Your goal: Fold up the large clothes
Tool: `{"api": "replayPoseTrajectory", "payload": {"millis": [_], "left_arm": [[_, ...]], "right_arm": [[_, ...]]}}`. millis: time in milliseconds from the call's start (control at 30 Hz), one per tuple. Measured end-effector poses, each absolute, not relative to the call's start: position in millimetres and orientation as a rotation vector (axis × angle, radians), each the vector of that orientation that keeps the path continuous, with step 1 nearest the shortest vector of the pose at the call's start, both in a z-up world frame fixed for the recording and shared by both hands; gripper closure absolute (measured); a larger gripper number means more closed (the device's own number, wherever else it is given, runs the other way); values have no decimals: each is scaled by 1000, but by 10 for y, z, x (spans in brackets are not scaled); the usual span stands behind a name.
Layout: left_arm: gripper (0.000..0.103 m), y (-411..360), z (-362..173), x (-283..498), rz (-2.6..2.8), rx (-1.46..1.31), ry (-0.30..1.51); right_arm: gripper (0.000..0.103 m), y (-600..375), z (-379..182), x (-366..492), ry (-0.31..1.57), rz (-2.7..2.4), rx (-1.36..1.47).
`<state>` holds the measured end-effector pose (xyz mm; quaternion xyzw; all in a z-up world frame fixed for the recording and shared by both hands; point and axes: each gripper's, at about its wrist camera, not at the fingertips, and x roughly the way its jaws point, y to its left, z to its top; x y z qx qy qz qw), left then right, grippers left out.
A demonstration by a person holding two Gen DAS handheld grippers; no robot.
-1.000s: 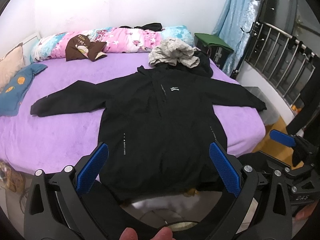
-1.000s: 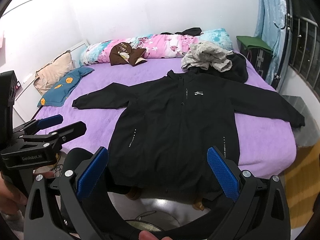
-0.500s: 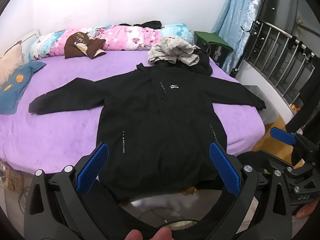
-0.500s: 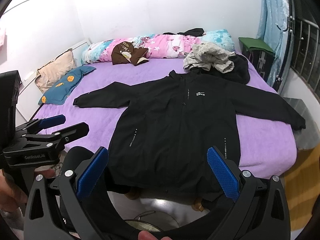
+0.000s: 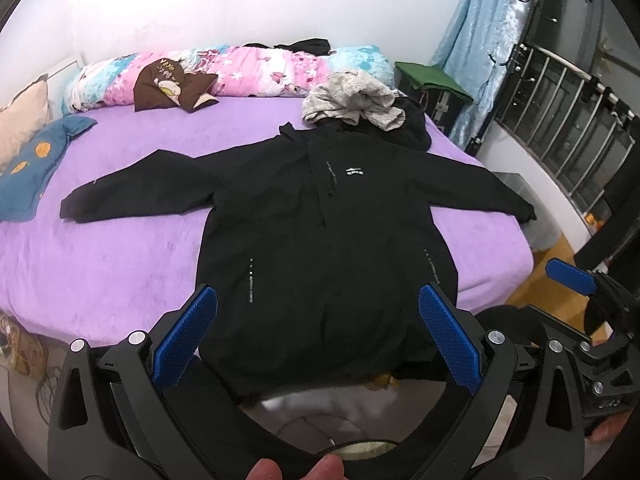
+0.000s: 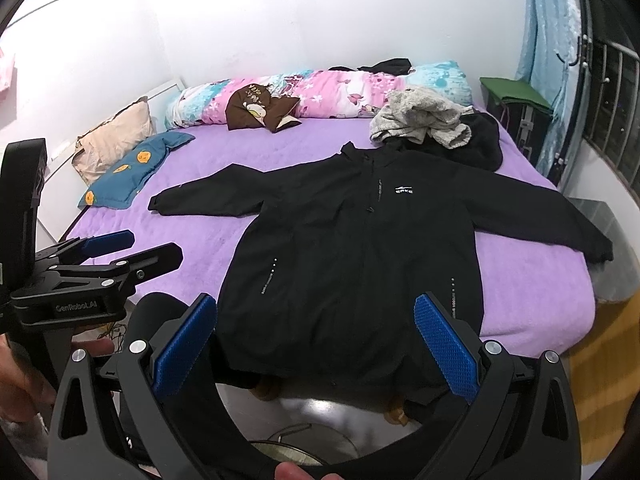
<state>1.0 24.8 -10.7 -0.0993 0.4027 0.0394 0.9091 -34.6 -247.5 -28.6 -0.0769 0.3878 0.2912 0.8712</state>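
Left claw: the left claw (image 5: 318,332) hangs wide open with nothing between its blue pads (image 5: 185,339), at the near edge of the bed (image 5: 100,264).
Right claw: the right claw (image 6: 316,334) is spread just as wide and empty, pads (image 6: 446,346) framing the hem from above.
Claws together: from the right wrist view, the left one sits off to the left and a little ahead; from the left wrist view, the right one's blue tip pokes in at the far right.
Jacket: the jacket (image 5: 320,240) lies flat and face up straight ahead of both claws, hem nearest them and draped over the bed's edge, collar pointing away.
Sleeves: both stretch out sideways, one ahead-left, one ahead-right reaching the bed's far side edge.
Contact: neither claw touches the cloth; they are near the hem but apart from it.
Grey heap: a crumpled grey garment (image 5: 354,98) sits beyond the collar, on top of another dark garment (image 6: 476,146).
Further ahead: a floral quilt roll (image 5: 256,74) runs along the wall, with a brown cushion (image 5: 172,88) leaning on it.
Ahead-left: a blue pillow (image 6: 132,170) and a beige pillow (image 6: 114,140) lie at the bed's side.
Hand: fingertips (image 5: 296,469) show at the bottom rim of the left view.
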Motion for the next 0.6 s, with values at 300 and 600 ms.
{"api": "replayPoseTrajectory", "payload": {"millis": [300, 600], "left_arm": [[6, 288, -121, -17, 98, -218, 823], [6, 500, -165, -77, 168, -222, 809]], "right_arm": [[6, -2401, -298, -338, 815, 613, -171], [6, -2251, -324, -330, 829, 656, -166]]}}
